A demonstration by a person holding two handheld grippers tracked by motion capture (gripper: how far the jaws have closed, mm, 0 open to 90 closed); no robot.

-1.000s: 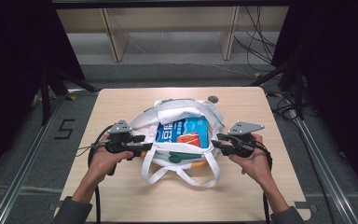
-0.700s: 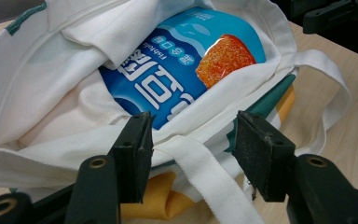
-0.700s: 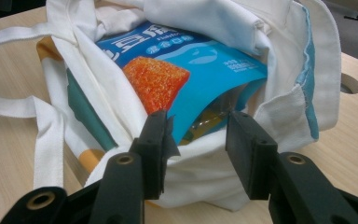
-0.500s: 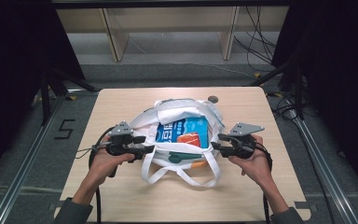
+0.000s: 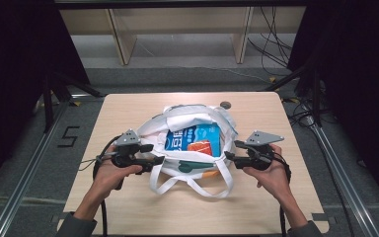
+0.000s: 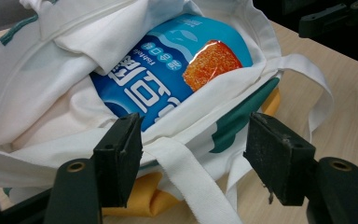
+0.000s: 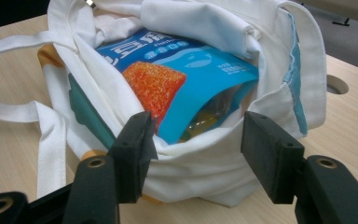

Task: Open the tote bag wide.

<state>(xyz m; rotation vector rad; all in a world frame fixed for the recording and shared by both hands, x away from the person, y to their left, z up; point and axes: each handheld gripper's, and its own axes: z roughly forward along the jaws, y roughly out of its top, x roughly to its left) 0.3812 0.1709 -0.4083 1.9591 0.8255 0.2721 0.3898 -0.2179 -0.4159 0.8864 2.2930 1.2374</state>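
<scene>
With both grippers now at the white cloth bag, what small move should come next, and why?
Probably draw both grippers back from the white cloth tote bag. The jaws of the left gripper and right gripper have just been opening; cloth lies between them, unpressed. The blue snack packet already sits inside, so nothing seems left to hold.

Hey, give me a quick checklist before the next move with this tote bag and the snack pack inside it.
1. Left gripper released: ok, jaws have just been opening, the bag's rim and strap lie between them unpinched.
2. Right gripper released: ok, jaws have just been opening, the bag's rim sits between them unpinched.
3. Blue snack pack inside the white tote bag: ok, its printed face shows through the mouth.
4. Bag on the table, away from edges: ok.
5. Straps free of both grippers: cannot tell, one crosses between the left jaws.
</scene>
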